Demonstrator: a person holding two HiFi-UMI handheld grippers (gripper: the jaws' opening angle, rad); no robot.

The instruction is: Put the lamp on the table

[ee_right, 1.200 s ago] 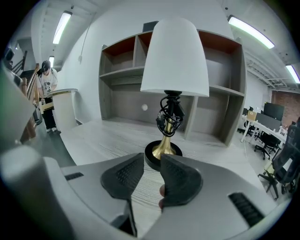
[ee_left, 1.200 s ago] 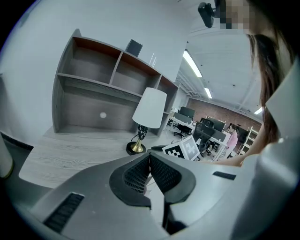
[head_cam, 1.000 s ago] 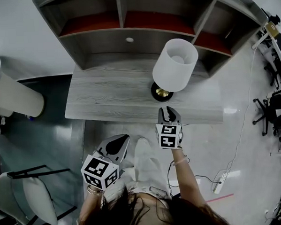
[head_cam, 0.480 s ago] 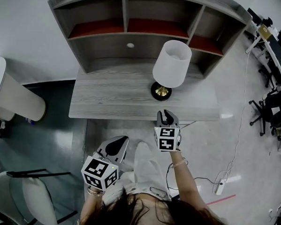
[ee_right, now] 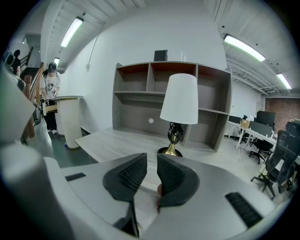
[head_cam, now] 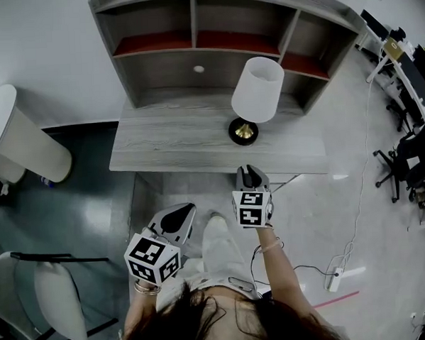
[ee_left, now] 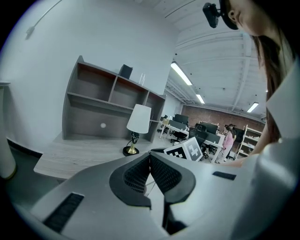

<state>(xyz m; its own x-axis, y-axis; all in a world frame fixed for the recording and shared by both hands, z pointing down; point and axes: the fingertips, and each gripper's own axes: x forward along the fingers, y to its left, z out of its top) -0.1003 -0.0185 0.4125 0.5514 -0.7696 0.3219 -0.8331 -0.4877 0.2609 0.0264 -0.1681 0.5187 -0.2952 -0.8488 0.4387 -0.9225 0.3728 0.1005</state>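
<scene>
Head view: the lamp (head_cam: 255,99) stands upright on the grey wood-grain table (head_cam: 175,143), both grippers clear of it.
It has a white drum shade, a dark stem and a round black-and-brass base, and sits near the right end in front of an open shelf unit (head_cam: 157,69). The left gripper (head_cam: 181,213) is closed and empty. The right gripper (head_cam: 249,169), its jaws just closing to a narrow gap, holds nothing and is farther from the table edge than a second ago.

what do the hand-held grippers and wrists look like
Both hand-held grippers, left and right, are grey shells with black ribbed pads and a white cube with black square markers. Bracelets circle both wrists. The right's jaws have just been closing on nothing.
</scene>
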